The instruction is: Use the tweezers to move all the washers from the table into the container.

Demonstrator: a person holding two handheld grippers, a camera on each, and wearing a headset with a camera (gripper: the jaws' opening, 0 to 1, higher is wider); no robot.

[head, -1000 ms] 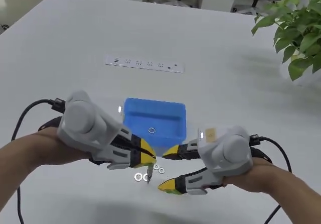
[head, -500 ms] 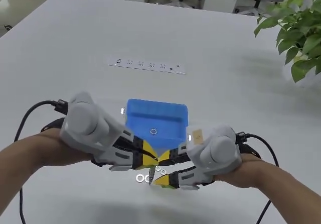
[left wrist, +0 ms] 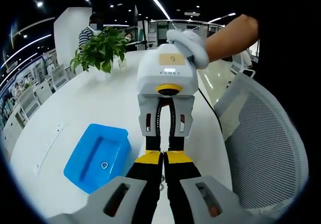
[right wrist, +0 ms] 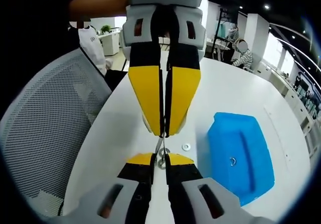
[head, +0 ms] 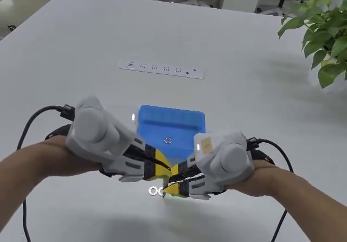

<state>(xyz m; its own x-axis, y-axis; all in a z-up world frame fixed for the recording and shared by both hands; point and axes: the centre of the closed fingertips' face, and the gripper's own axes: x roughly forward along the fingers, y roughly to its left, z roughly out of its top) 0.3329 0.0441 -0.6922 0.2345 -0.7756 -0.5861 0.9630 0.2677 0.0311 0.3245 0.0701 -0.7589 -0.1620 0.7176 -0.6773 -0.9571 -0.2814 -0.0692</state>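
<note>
Counting shiny ring washers (right wrist: 186,146), we get two on the table (head: 244,46), one in the blue plastic container (head: 162,114); left gripper (right wrist: 161,131) and right gripper (right wrist: 160,159) both pinch the thin tweezers (right wrist: 160,146).

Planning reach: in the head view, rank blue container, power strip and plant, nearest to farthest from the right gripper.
1. Blue container, just beyond the right gripper.
2. Power strip, mid-table behind it.
3. Plant, far right corner.

Left tongs (head: 161,167), right tongs (head: 173,181) closed, tip-to-tip
</note>
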